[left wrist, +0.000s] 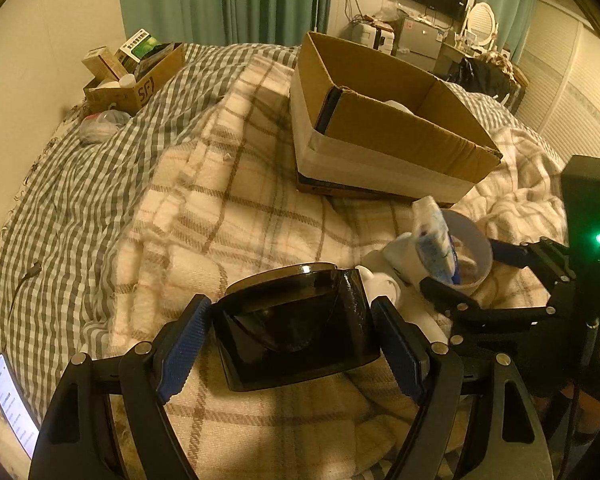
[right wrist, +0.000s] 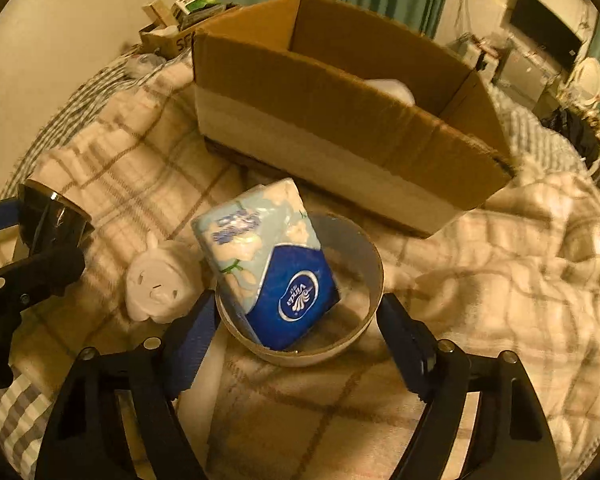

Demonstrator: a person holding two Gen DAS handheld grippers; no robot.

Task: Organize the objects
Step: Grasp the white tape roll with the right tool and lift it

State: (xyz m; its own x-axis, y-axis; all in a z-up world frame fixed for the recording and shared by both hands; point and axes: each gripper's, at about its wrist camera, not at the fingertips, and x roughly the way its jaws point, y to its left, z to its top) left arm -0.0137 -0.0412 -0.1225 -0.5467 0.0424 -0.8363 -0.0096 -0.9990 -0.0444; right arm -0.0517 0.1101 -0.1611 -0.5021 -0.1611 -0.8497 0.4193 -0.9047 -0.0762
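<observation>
My left gripper (left wrist: 296, 344) is shut on a black glossy container (left wrist: 296, 328), held over the plaid blanket. My right gripper (right wrist: 298, 332) is shut on a white bowl (right wrist: 352, 344) that holds a blue and white tissue pack (right wrist: 268, 256) standing tilted in it. The bowl (left wrist: 474, 248) with the pack (left wrist: 436, 240) also shows in the left wrist view. A white plush toy (right wrist: 160, 284) lies beside the bowl on the left. A large open cardboard box (right wrist: 340, 104) stands behind on the bed, with something white inside; it also shows in the left wrist view (left wrist: 380, 128).
A small cardboard box (left wrist: 136, 80) full of packages sits at the far left by the wall. A lit phone (left wrist: 12, 404) lies at the bed's left edge. A crumpled plastic bag (left wrist: 100, 124) lies near the small box. Curtains and a TV are behind.
</observation>
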